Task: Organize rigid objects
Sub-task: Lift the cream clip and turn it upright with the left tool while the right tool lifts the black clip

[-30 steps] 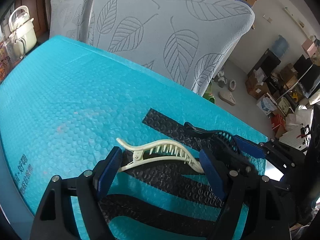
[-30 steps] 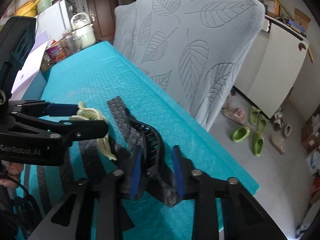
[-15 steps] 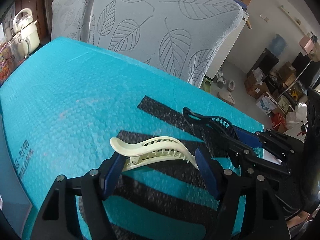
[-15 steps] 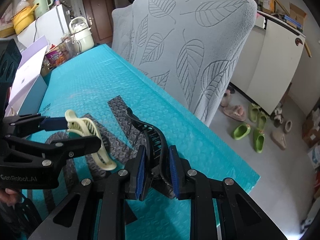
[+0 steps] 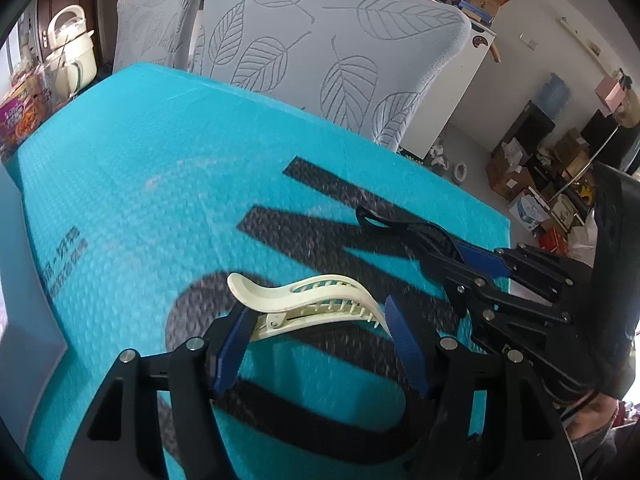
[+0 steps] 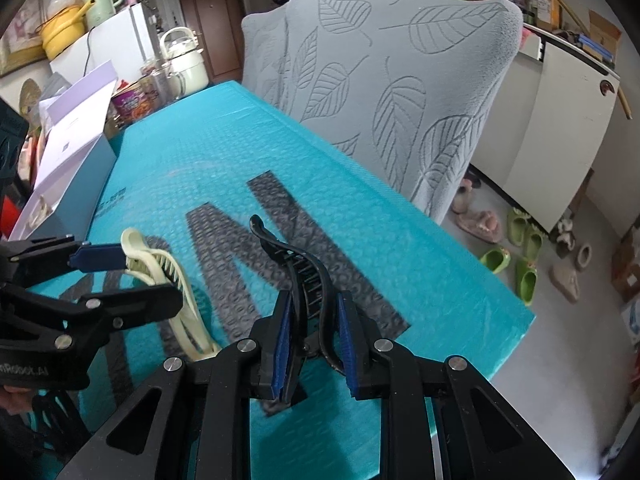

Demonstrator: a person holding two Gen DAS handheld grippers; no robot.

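Standing by the table, I saw a pale blue box [image 6: 76,184] with its lid up at the far left, sitting at the left edge of the bright blue bubble mat [image 5: 132,184]; behind it were a white kettle [image 6: 182,64] and some snack packs, too small to read; the mat had wide black stripes printed on it.

The left gripper [image 5: 316,340] was next along; its blue pads [image 5: 230,348] were pressed on the two ends of a cream hair clip [image 5: 312,300], one pad at the hinge end and one at the tip; the clip lay sideways between them with its teeth pointing down; it looked lifted off the mat, just over a black stripe, but I could not be sure it was not touching.

Just to the right of that was the right gripper [image 6: 314,336]; its fingers were close together and squeezed a black hair clip [image 6: 298,268] from both sides; the clip stood up and poked forward, with its curled tip out past the pads; it was held near the right edge of the mat.

The two clips were near each other but not touching.

Behind the mat stood a chair with a grey leaf cover [image 6: 392,80]; on the floor to the right lay green slippers [image 6: 520,248] and a pink pair beside them.
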